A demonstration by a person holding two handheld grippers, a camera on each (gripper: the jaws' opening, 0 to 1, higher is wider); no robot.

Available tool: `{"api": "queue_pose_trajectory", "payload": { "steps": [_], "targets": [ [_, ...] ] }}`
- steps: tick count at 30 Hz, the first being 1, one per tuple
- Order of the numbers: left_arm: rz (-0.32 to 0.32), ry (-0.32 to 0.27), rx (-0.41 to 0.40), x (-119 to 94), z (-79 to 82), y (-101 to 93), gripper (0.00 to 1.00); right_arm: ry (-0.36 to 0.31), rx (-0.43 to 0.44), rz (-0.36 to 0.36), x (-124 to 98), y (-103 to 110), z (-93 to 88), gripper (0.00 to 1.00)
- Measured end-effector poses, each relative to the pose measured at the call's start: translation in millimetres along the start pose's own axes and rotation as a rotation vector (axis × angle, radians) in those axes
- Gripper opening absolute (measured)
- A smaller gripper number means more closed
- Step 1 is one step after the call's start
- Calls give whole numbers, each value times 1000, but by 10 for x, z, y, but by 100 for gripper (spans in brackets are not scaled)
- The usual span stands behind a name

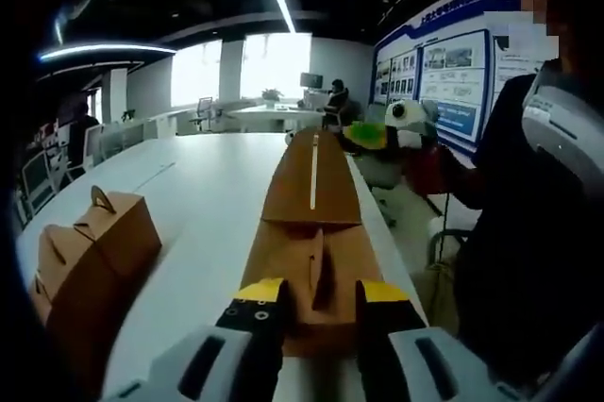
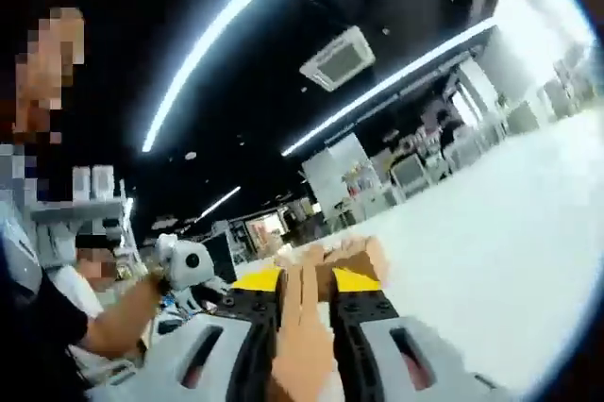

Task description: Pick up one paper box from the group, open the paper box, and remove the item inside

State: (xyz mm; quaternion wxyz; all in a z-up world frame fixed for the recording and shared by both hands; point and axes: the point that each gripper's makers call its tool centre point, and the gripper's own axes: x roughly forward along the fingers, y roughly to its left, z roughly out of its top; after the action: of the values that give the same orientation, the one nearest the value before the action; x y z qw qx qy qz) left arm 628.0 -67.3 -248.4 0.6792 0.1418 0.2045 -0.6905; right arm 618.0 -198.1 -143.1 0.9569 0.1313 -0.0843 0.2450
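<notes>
On white table (image 1: 208,185), brown paper box (image 1: 311,232) unfolded flat, both hand-held grippers clamping it

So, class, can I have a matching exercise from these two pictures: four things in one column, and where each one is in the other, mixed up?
Things:
1. closed paper boxes
2. opened paper box
3. toy
4. posters

Places:
A. held in a person's hand
B. on the wall
C. between the jaws of the left tool
D. standing apart on the white table

Pairs: 1-D, 2-C, 3-A, 4-B
</notes>
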Motion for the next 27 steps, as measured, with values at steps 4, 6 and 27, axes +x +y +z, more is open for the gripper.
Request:
{"api": "queue_pose_trajectory", "payload": {
  "steps": [4, 6, 27],
  "targets": [
    [-2, -5, -3, 4, 5, -3, 31, -80, -338, 109, 135, 392, 384, 31],
    [-4, -7, -5, 6, 6, -6, 31, -93, -478, 158, 201, 606, 421, 28],
    [-15, -2, -6, 67, 12, -30, 28, 401, -901, 66, 422, 16, -910, 3]
  ]
}}
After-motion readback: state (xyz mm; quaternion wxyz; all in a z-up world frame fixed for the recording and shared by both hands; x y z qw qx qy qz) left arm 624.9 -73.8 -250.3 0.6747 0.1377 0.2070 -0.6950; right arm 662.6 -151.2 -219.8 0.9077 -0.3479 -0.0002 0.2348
